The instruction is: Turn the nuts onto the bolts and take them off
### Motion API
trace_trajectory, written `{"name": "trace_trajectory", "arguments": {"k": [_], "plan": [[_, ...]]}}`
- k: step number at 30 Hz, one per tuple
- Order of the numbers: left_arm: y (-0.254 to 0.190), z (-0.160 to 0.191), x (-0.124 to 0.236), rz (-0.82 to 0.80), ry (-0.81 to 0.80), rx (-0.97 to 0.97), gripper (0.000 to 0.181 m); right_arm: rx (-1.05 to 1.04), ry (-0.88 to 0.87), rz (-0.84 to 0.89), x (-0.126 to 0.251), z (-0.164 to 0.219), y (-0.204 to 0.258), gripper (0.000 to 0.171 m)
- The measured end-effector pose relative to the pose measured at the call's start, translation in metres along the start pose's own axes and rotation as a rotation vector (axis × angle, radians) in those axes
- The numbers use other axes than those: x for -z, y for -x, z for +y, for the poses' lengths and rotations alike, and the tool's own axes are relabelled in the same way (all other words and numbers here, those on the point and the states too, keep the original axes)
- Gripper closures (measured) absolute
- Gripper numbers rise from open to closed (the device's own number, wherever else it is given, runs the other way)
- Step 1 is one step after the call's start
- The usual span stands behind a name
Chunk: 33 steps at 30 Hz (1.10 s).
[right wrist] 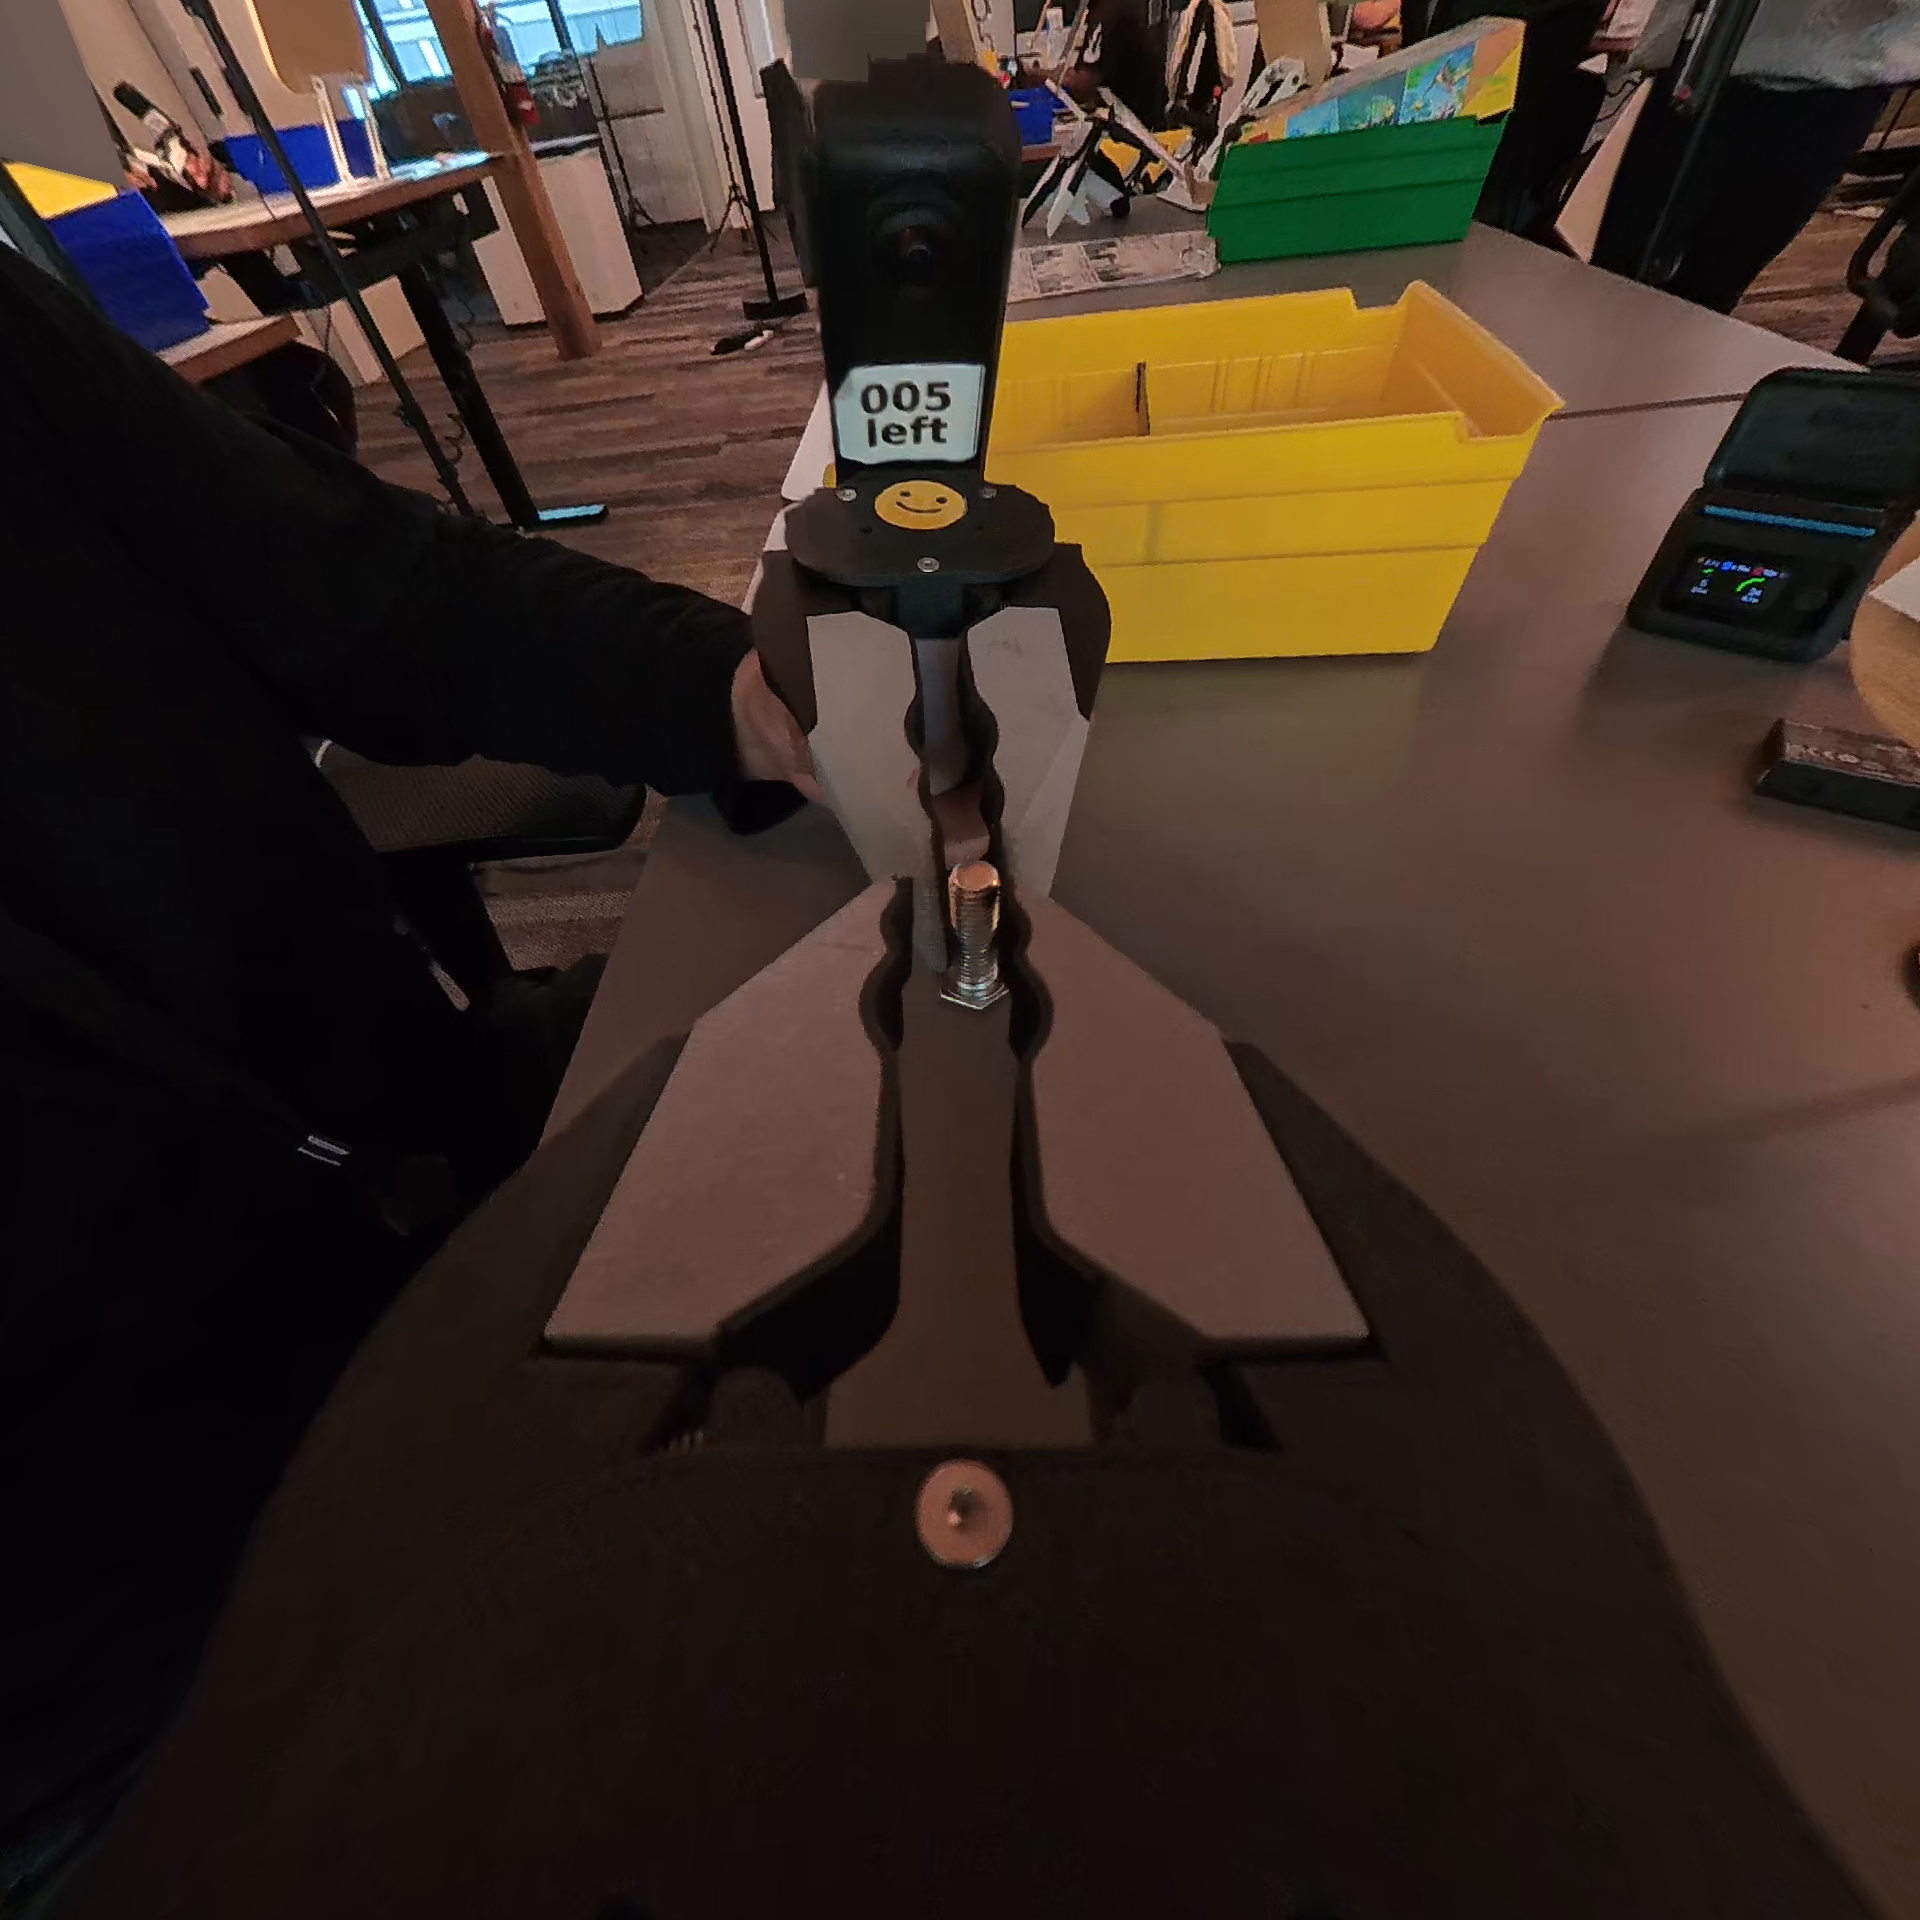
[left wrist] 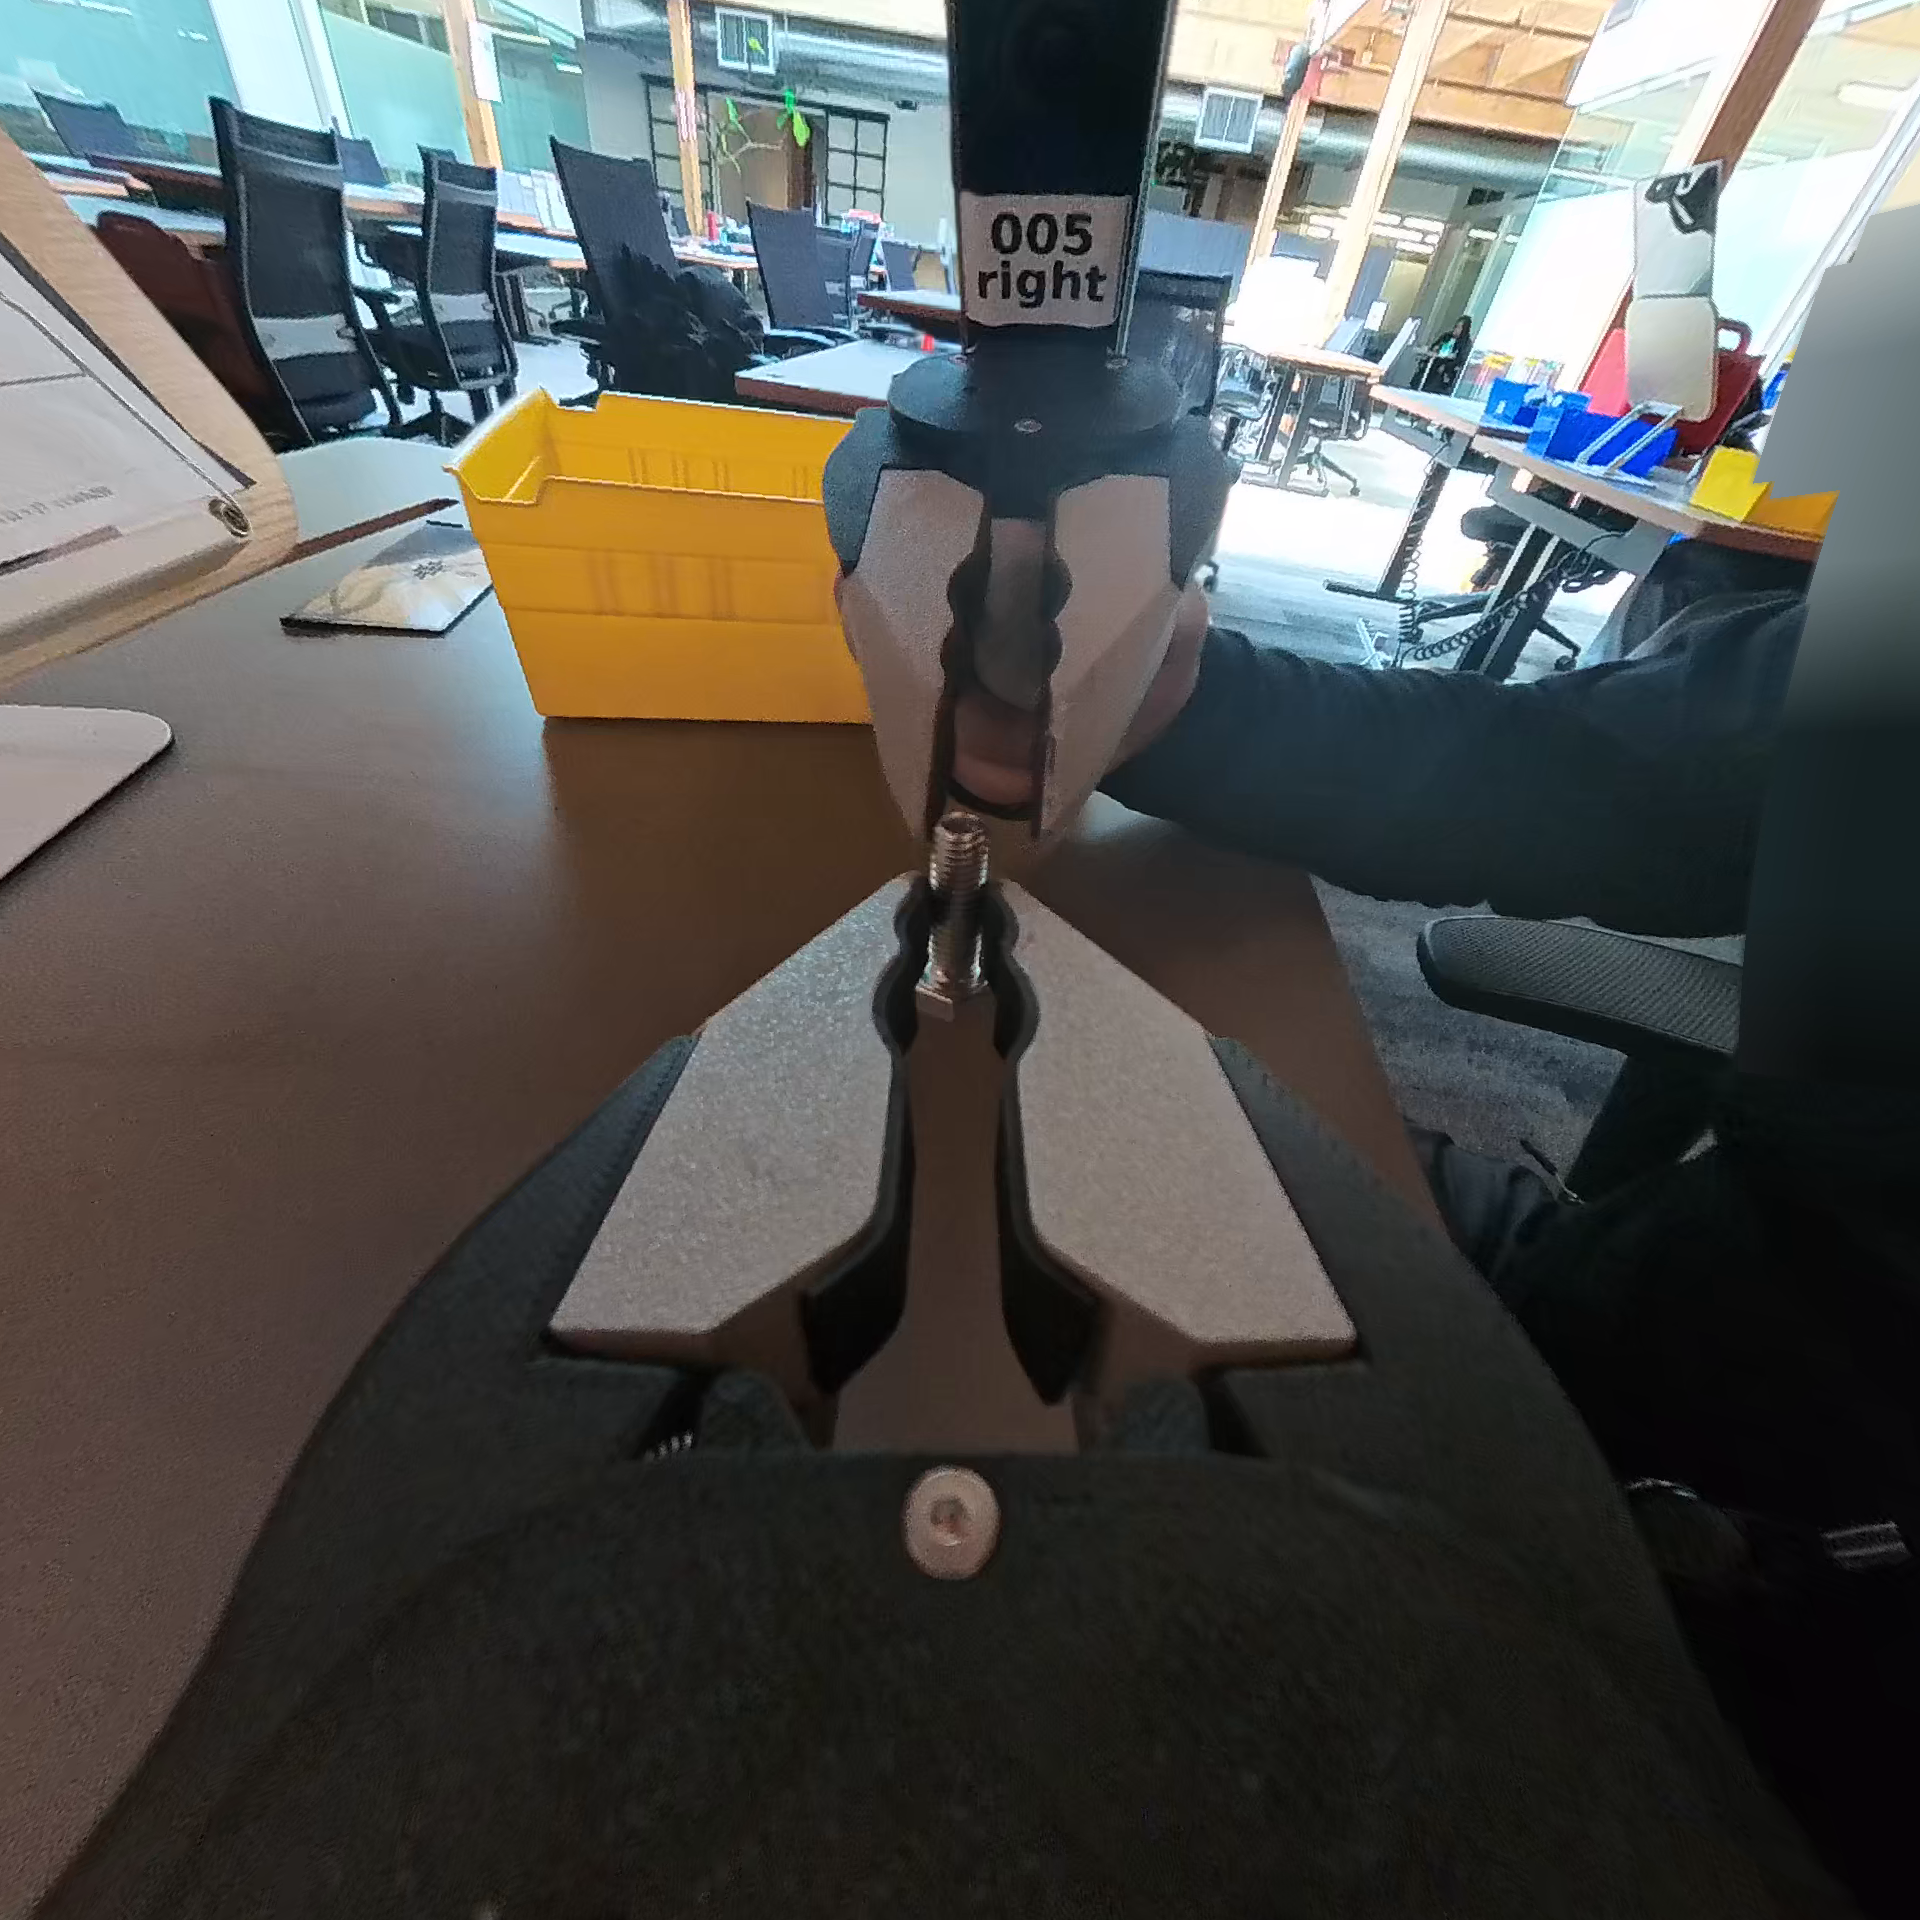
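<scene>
Where the brown office table [left wrist: 416, 935] bears a bolt [left wrist: 953, 920], both jaws flank it, narrowly parted, grip unclear

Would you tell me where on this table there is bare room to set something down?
Bare tabletop lies beside the left gripper, bordered by the white stand base and yellow bin. Another free stretch lies between the bin and the black device. Crowded: where the right gripper meets the left at the bolt.

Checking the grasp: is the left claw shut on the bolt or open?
Shut. The left claw pinches the bolt by its threaded shaft, from both sides.
</scene>
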State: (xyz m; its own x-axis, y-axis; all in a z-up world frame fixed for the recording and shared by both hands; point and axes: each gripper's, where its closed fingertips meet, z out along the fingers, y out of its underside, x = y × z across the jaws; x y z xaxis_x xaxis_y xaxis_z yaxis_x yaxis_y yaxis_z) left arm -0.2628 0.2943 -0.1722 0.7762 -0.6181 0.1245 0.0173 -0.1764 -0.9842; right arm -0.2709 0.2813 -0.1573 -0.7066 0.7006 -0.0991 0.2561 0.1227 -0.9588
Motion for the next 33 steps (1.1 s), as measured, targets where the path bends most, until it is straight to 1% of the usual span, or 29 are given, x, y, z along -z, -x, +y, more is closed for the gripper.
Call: {"name": "trace_trajectory", "arguments": {"k": [4,6,8,10,13,16,20,27,29,31,33], "plan": [[0.003,-0.006,0.004,-0.009,-0.039,0.008,0.173,0.027,0.011,0.046,0.006,-0.001,-0.006,0.157],[0.007,-0.006,0.005,-0.029,-0.037,-0.001,0.173,0.030,0.059,0.091,0.012,0.005,-0.013,0.156],[0.011,-0.005,0.007,-0.059,-0.027,-0.022,0.173,0.004,0.188,0.079,0.016,0.027,-0.015,0.151],[0.014,-0.002,0.007,-0.084,-0.009,-0.043,0.173,0.010,0.308,0.119,0.019,0.052,-0.023,0.149],[0.014,0.000,0.006,-0.088,0.003,-0.056,0.174,-0.026,0.413,0.145,0.017,0.079,-0.030,0.149],[0.016,-0.001,0.006,-0.101,-0.002,-0.060,0.174,-0.051,0.436,0.138,0.013,0.085,-0.029,0.148],[0.018,-0.003,0.008,-0.106,-0.014,-0.047,0.173,-0.003,0.503,0.177,0.012,0.095,-0.032,0.148],[0.019,-0.001,0.008,-0.112,-0.001,-0.033,0.173,-0.001,0.543,0.176,0.003,0.106,-0.032,0.148],[0.020,-0.002,0.008,-0.114,-0.001,-0.034,0.174,0.002,0.557,0.185,0.002,0.109,-0.033,0.151],[0.020,-0.001,0.008,-0.118,0.000,-0.035,0.174,0.009,0.566,0.204,0.001,0.111,-0.036,0.157],[0.021,-0.001,0.008,-0.121,0.001,-0.036,0.173,0.015,0.567,0.214,0.001,0.110,-0.037,0.158]]}}
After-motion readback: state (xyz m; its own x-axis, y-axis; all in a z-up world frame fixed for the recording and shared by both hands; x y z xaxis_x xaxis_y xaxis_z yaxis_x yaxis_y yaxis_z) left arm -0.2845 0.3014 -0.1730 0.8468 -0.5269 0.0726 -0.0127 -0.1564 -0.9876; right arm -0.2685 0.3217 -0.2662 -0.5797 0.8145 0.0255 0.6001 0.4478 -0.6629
